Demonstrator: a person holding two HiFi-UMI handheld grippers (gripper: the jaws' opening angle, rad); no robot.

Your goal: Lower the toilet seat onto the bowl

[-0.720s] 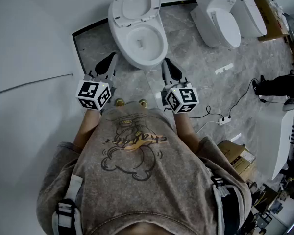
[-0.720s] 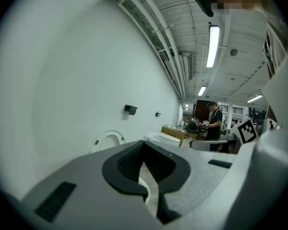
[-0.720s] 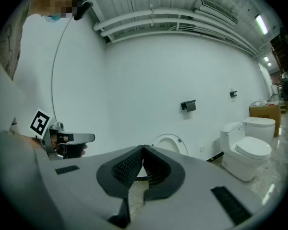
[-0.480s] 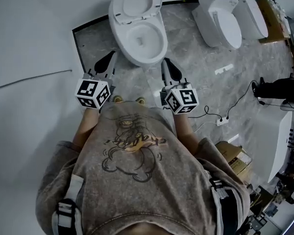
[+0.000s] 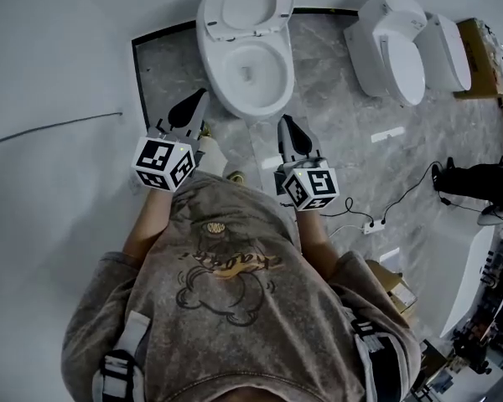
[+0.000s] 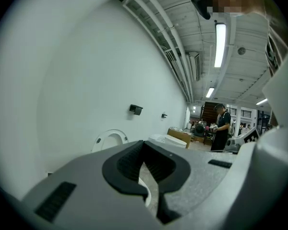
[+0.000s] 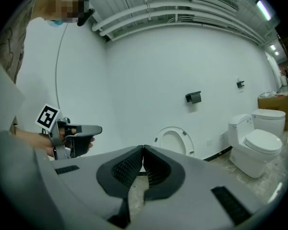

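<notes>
Plainly, the toilet seat (image 5: 250,2) stands raised against the wall (image 5: 50,57) at the far edge of the floor (image 5: 339,124), behind the open bowl (image 5: 253,75). The left gripper (image 5: 199,95) and right gripper (image 5: 284,121) hang near the bowl's front, jaws together, empty.

Seen from the head camera, one of the person's shoes (image 5: 211,152) has stepped forward and now sits just behind the jaws of the left gripper (image 5: 198,97). Moments earlier both shoes stood level and farther back. The right gripper (image 5: 283,121) has dropped back a little, leaving the rim of the toilet bowl (image 5: 220,90) slightly farther ahead of its jaws. The view itself has swung, carrying the bowl and the second toilet (image 5: 394,53) rightward.
</notes>
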